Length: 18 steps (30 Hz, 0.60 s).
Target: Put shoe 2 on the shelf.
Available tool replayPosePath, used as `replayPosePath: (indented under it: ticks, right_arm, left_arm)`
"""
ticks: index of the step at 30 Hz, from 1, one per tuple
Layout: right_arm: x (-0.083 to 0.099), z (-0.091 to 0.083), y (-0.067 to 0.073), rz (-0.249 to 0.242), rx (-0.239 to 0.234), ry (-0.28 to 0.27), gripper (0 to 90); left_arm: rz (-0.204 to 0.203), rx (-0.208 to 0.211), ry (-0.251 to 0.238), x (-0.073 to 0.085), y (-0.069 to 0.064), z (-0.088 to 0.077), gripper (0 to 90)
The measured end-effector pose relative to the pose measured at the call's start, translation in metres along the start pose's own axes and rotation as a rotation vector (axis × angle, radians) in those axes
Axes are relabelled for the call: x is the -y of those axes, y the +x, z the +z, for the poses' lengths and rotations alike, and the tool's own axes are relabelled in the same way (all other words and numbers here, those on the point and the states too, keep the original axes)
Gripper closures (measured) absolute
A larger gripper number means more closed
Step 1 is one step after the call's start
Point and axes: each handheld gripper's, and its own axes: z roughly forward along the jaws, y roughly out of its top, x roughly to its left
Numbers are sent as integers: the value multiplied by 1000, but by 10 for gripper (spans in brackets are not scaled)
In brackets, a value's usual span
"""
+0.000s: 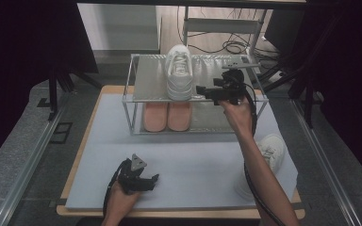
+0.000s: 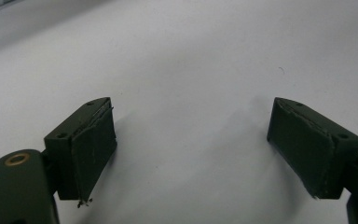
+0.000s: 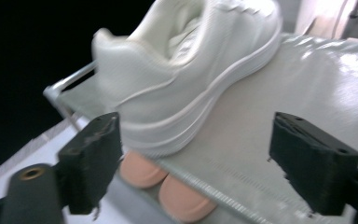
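A white shoe [image 1: 179,73] stands on the rack's [image 1: 245,96] top shelf, just beside the right gripper [image 1: 201,89], jaws apart, while the left gripper [image 1: 154,179], jaws apart, rests on the worktop [image 1: 193,165].

The high view looks forward and down from above my side of the table [image 1: 188,160], taking in the whole top and the shelf rack [image 1: 136,101] at its far edge. My left gripper view sits low and close, facing bare table [image 2: 186,56] near the near edge. My right gripper view is close to the rack's top shelf [image 3: 307,84], facing the white shoe [image 3: 186,70]; the high view shares that shoe [image 1: 179,70] and rack.
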Motion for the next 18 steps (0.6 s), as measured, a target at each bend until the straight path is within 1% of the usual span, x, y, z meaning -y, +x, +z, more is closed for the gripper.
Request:
replayPosePath:
  ticks: [2, 3, 6, 7, 9, 10, 12, 15, 18]
  right_arm:
    - [4, -2, 6, -23, -23, 6, 130]
    - [6, -2, 10, -38, -25, 13, 109]
    - [14, -4, 18, -107, -23, 28, 59]
    - [16, -5, 20, -129, -15, 37, 44]
    - [21, -7, 25, -156, -6, 50, 14]
    - [23, -8, 26, -165, -11, 55, 0]
    - [28, -8, 29, -189, -28, 70, 0]
    - [36, -11, 34, -238, -22, 82, 0]
    - [44, -15, 39, -253, -40, 84, 0]
  left_arm:
    - [0, -1, -1, 0, 0, 0, 154]
    - [0, -1, -2, 0, 0, 0, 154]
    - [0, -1, 0, 0, 0, 0, 154]
    - [0, 0, -1, 0, 0, 0, 154]
    - [1, 0, -1, 0, 0, 0, 154]
    - [0, 0, -1, 0, 0, 0, 154]
    - [1, 0, -1, 0, 0, 0, 154]
    - [0, 0, -2, 0, 0, 0, 154]
    - [0, 0, -2, 0, 0, 0, 154]
